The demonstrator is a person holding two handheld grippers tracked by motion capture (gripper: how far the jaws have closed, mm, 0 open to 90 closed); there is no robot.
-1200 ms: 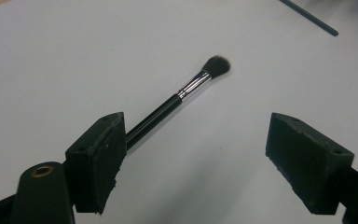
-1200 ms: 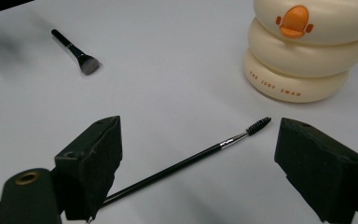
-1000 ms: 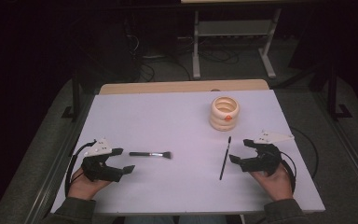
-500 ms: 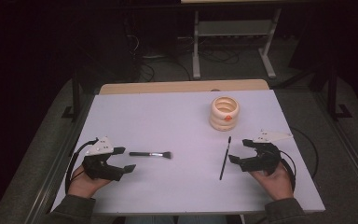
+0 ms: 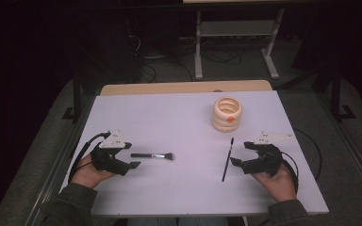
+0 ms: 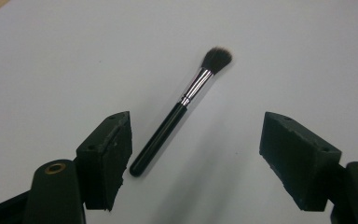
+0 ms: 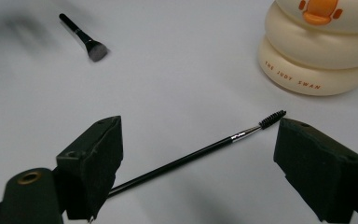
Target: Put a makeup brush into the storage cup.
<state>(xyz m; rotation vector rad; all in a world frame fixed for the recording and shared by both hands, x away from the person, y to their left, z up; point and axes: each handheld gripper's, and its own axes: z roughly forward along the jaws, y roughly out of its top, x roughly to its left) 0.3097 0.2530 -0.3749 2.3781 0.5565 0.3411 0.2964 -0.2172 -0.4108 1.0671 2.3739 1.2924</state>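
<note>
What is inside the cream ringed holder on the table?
From the high view, the cream ringed holder shows an open top with a pale inner wall and nothing sticking out. Its bottom is hidden by the rim. In the right gripper view its top is cut off.

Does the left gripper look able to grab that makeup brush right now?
Probably yes: the left gripper is open, and the makeup brush lies flat on the white table between its jaws, nothing in between.

Between the left gripper's (image 6: 193, 149) matt black pads lay a brush (image 6: 179, 109) with glossy black handle, shiny metal ferrule and soft bristles, on the smooth matt table (image 6: 74, 56).
</note>
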